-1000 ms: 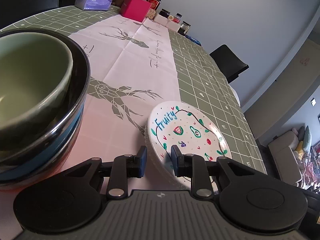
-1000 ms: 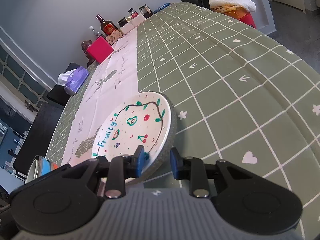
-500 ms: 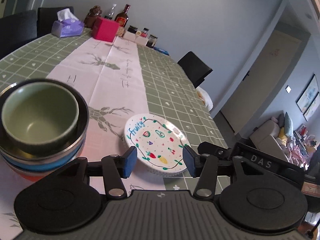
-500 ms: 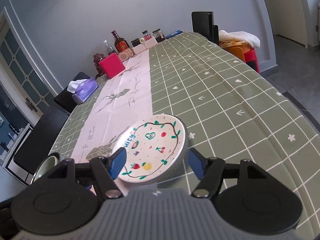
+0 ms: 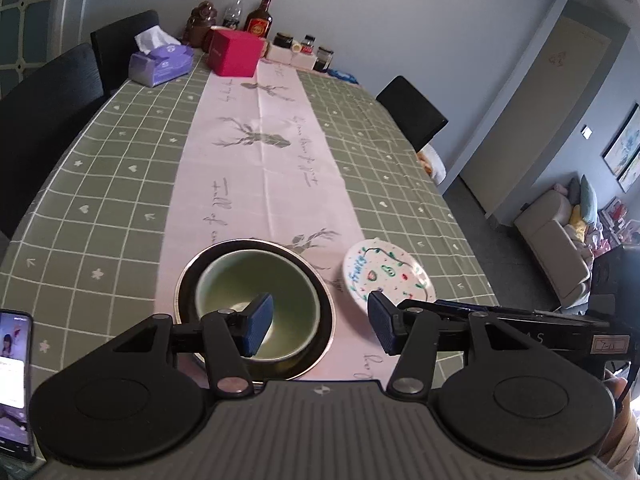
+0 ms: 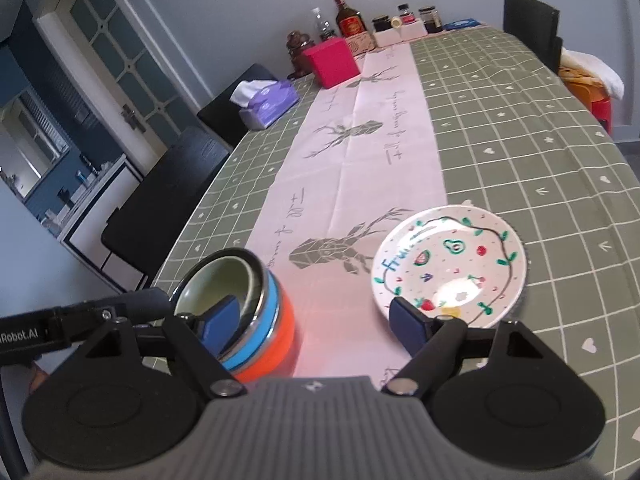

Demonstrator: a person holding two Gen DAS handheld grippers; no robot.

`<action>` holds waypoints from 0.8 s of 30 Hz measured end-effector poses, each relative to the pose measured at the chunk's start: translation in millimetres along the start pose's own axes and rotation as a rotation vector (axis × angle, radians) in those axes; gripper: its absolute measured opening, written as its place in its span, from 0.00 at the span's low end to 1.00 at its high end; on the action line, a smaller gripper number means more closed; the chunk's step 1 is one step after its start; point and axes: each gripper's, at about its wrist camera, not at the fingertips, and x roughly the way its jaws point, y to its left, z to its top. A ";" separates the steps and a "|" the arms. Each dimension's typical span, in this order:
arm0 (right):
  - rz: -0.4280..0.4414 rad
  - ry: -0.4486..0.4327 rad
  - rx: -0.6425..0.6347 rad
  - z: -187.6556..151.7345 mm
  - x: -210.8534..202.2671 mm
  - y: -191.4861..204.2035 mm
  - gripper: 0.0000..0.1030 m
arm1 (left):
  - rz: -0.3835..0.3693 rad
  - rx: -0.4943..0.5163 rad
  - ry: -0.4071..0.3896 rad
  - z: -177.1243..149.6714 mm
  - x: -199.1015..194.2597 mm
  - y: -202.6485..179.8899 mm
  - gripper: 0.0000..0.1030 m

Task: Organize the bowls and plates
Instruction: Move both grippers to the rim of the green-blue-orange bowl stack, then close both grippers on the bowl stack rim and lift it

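A white plate (image 5: 386, 276) painted with fruit and the word "Fruity" lies on the table runner's right edge, on top of a grey-rimmed plate. Left of it stands a nest of bowls (image 5: 256, 304): a green bowl inside a dark one, over blue and orange ones (image 6: 272, 328). My left gripper (image 5: 320, 322) hovers above and in front of both, jaws opening, nothing between them. In the right wrist view the painted plate (image 6: 448, 266) is to the right. My right gripper (image 6: 316, 324) also hangs above, jaws opening wide and empty.
A phone (image 5: 14, 380) lies at the near left. A tissue box (image 5: 160, 62), a pink box (image 5: 234, 54), bottles and jars (image 5: 260, 20) crowd the far end. Black chairs (image 5: 412, 114) flank the table (image 5: 100, 184) with its green checked cloth.
Both grippers were closed around the painted plate's near rim. They have opened, let go, and risen back from the table, so the plate and bowls now lie below them.
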 end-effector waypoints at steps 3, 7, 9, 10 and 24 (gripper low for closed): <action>0.009 0.068 -0.001 6.4 19.3 12.2 0.82 | 0.031 -0.027 0.043 8.0 3.0 29.7 0.62; -0.010 0.137 0.017 12.0 49.5 23.0 0.84 | 0.059 -0.076 0.064 6.7 14.3 66.7 0.68; -0.024 0.166 0.031 12.5 63.4 25.5 0.84 | 0.073 -0.097 0.079 4.1 23.2 81.6 0.70; -0.025 0.182 0.041 12.3 69.4 25.7 0.84 | 0.072 -0.103 0.088 2.8 28.0 86.7 0.71; -0.039 0.362 0.194 5.5 130.8 21.1 0.78 | -0.040 -0.232 0.230 -6.9 80.4 117.9 0.73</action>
